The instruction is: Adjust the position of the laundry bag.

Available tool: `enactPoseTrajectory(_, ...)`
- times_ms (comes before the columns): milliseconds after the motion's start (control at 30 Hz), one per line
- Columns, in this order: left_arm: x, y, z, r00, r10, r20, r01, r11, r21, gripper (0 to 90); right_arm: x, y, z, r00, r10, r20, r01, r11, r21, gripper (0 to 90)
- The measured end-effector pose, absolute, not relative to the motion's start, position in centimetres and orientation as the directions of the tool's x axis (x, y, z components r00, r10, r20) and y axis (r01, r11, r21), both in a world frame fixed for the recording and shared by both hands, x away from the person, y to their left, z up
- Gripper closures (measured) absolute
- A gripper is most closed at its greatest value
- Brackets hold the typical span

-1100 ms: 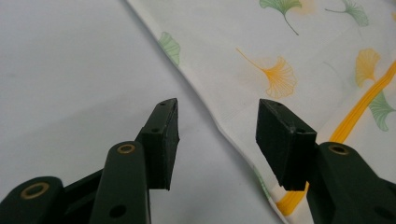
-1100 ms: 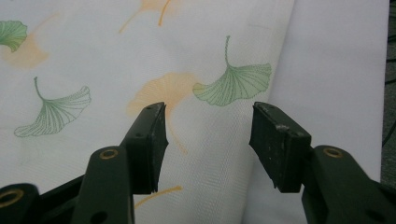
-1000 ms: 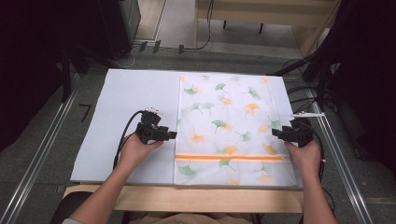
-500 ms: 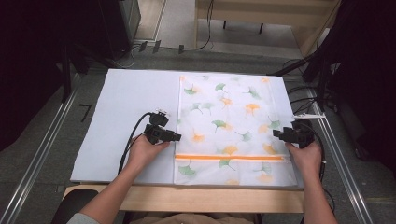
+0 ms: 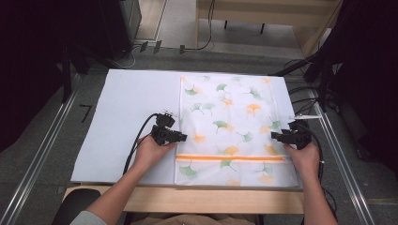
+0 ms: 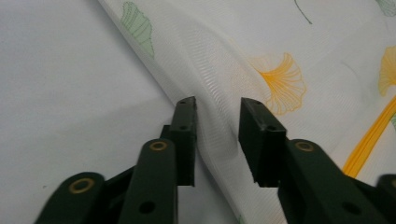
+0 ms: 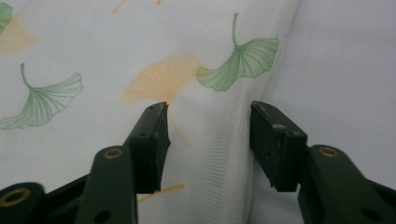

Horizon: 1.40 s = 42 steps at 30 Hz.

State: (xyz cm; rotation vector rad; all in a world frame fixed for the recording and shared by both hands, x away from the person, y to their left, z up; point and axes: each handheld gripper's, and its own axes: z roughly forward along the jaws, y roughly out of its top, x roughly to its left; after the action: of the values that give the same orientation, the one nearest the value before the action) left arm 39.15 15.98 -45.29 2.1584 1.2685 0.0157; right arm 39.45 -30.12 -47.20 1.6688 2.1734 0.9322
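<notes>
white mat [image 5: 126, 122], wooden table edge [image 5: 187, 201], grey floor [image 5: 37, 136]

The near edge of the leaf-print mesh bag [image 5: 230, 117] probably hangs over the white mat [image 5: 126, 122], but the high view is too coarse to tell. At its left edge, the left claw [image 6: 215, 140] straddles a raised fold; pad contact is unclear. In the right gripper view, the bag runs off the frame.
</notes>
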Motion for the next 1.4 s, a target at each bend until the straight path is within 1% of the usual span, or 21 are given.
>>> enactPoseTrajectory(67, 39.2, 16.0, -45.4, 0.546, 0.780, -0.305, 0.785, -0.348, 0.512, 75.8, 39.5, -29.9, -47.2, -0.325, 0.927, 0.187, 0.771, 0.145, 0.620, 52.6)
enactPoseTrajectory(167, 39.0, 15.5, -45.5, 0.562, 0.772, -0.298, 0.775, -0.364, 0.517, 83.4, 39.5, -29.6, -47.2, -0.328, 0.926, 0.186, 0.772, 0.149, 0.618, 57.8)
enactPoseTrajectory(200, 39.0, 15.5, -45.5, 0.564, 0.771, -0.296, 0.773, -0.367, 0.517, 85.9, 39.5, -29.6, -47.2, -0.324, 0.928, 0.186, 0.774, 0.146, 0.617, 60.3)
enactPoseTrajectory(233, 39.0, 15.5, -45.5, 0.564, 0.771, -0.296, 0.773, -0.367, 0.517, 88.8, 39.5, -29.6, -47.2, -0.322, 0.928, 0.187, 0.776, 0.145, 0.614, 65.1)
enactPoseTrajectory(267, 39.0, 15.5, -45.5, 0.567, 0.767, -0.302, 0.773, -0.368, 0.517, 89.4, 39.5, -29.6, -47.1, -0.321, 0.929, 0.184, 0.779, 0.148, 0.610, 71.8)
enactPoseTrajectory(333, 39.2, 15.7, -45.5, 0.569, 0.760, -0.315, 0.776, -0.369, 0.512, 90.0, 39.4, -29.7, -47.0, -0.322, 0.927, 0.190, 0.785, 0.150, 0.601, 81.9)
enactPoseTrajectory(367, 39.2, 15.7, -45.5, 0.569, 0.760, -0.315, 0.776, -0.369, 0.512, 90.0, 39.4, -29.7, -47.0, -0.323, 0.928, 0.185, 0.786, 0.154, 0.599, 85.7)
enactPoseTrajectory(433, 39.3, 16.0, -45.5, 0.561, 0.759, -0.332, 0.783, -0.356, 0.510, 90.0, 39.5, -29.9, -47.0, -0.313, 0.929, 0.200, 0.793, 0.140, 0.594, 89.1)
enactPoseTrajectory(567, 39.5, 16.4, -45.3, 0.558, 0.760, -0.333, 0.785, -0.354, 0.508, 90.0, 39.6, -29.9, -46.9, -0.296, 0.930, 0.218, 0.799, 0.116, 0.590, 90.0)
enactPoseTrajectory(667, 39.6, 17.1, -45.1, 0.554, 0.765, -0.328, 0.785, -0.349, 0.513, 90.0, 39.5, -29.5, -46.5, -0.313, 0.924, 0.220, 0.789, 0.124, 0.602, 90.0)
enactPoseTrajectory(833, 39.7, 18.0, -44.9, 0.544, 0.770, -0.332, 0.791, -0.339, 0.510, 90.0, 39.7, -28.8, -46.3, -0.329, 0.915, 0.232, 0.792, 0.134, 0.596, 90.0)
enactPoseTrajectory(933, 39.7, 20.0, -44.0, 0.520, 0.785, -0.337, 0.796, -0.303, 0.524, 90.0, 40.0, -27.6, -46.0, -0.361, 0.902, 0.238, 0.786, 0.157, 0.597, 90.0)
enactPoseTrajectory(967, 39.7, 20.0, -44.0, 0.520, 0.785, -0.337, 0.796, -0.303, 0.524, 90.0, 40.1, -27.2, -46.0, -0.370, 0.898, 0.239, 0.784, 0.164, 0.598, 90.0)
enactPoseTrajectory(1033, 39.7, 21.4, -43.7, 0.502, 0.793, -0.344, 0.808, -0.288, 0.515, 90.0, 40.3, -26.3, -45.9, -0.386, 0.890, 0.245, 0.784, 0.176, 0.595, 90.0)
enactPoseTrajectory(1200, 39.4, 23.1, -43.4, 0.492, 0.811, -0.315, 0.809, -0.292, 0.510, 90.0, 40.7, -24.3, -45.6, -0.429, 0.874, 0.228, 0.774, 0.226, 0.591, 90.0)
enactPoseTrajectory(1233, 39.4, 23.9, -43.2, 0.477, 0.815, -0.328, 0.817, -0.274, 0.508, 90.0, 40.8, -23.3, -45.5, -0.449, 0.866, 0.220, 0.768, 0.248, 0.591, 90.0)
enactPoseTrajectory(1300, 39.4, 25.0, -43.2, 0.459, 0.818, -0.347, 0.829, -0.253, 0.499, 90.0, 40.8, -22.6, -45.4, -0.463, 0.858, 0.222, 0.764, 0.260, 0.590, 90.0)
enactPoseTrajectory(1333, 39.4, 25.0, -43.2, 0.459, 0.818, -0.347, 0.829, -0.253, 0.499, 90.0, 40.8, -22.6, -45.4, -0.463, 0.858, 0.222, 0.764, 0.260, 0.590, 90.0)
enactPoseTrajectory(1400, 39.4, 26.4, -43.2, 0.444, 0.827, -0.345, 0.837, -0.244, 0.491, 90.0, 41.0, -21.4, -45.2, -0.488, 0.843, 0.226, 0.757, 0.280, 0.591, 90.0)
